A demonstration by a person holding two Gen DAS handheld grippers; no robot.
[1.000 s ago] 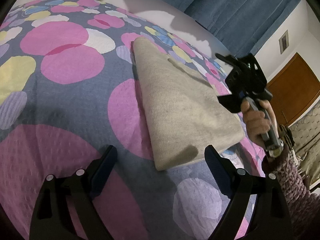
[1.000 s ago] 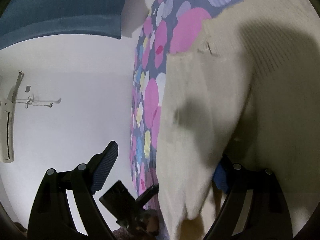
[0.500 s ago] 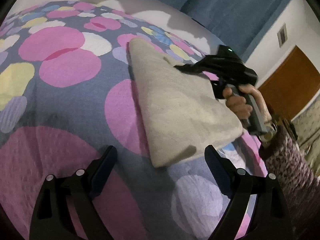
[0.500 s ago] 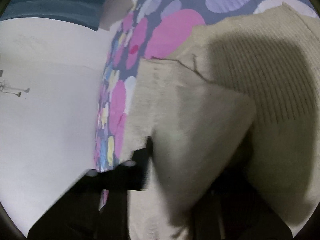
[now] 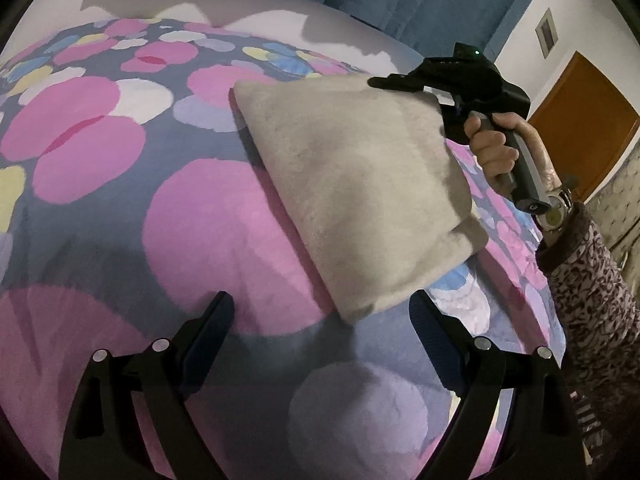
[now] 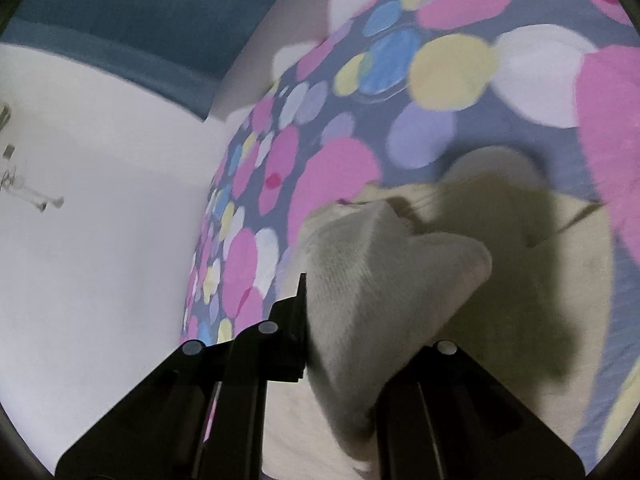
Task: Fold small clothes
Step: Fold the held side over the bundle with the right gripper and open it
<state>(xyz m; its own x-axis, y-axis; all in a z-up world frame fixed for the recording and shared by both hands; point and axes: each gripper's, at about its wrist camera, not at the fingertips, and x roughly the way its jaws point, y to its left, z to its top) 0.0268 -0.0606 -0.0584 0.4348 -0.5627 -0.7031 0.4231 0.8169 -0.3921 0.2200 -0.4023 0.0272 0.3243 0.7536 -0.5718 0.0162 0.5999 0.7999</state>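
Two tongs in play, no containers anywhere that I can see. Left tongs (image 5: 320, 332) are spread wide with nothing between the pads, hovering over the bedspread (image 5: 100, 208) just short of the near corner of the beige garment (image 5: 360, 184). Right tongs (image 6: 340, 320) are pressed together, pinching a bunched fold of that garment (image 6: 380, 280); from the left wrist view I see the right tongs (image 5: 384, 82) biting its far right corner and lifting that edge off the bed, near edge still lying on the bedspread. Hand (image 5: 496, 148) wraps the grip, patterned sleeve (image 5: 588, 280) cut off at the frame edge. Right pad is buried under cloth, so I can't see the contact itself. Garment type unclear, just a folded knit slab. Both views are slightly blurred.
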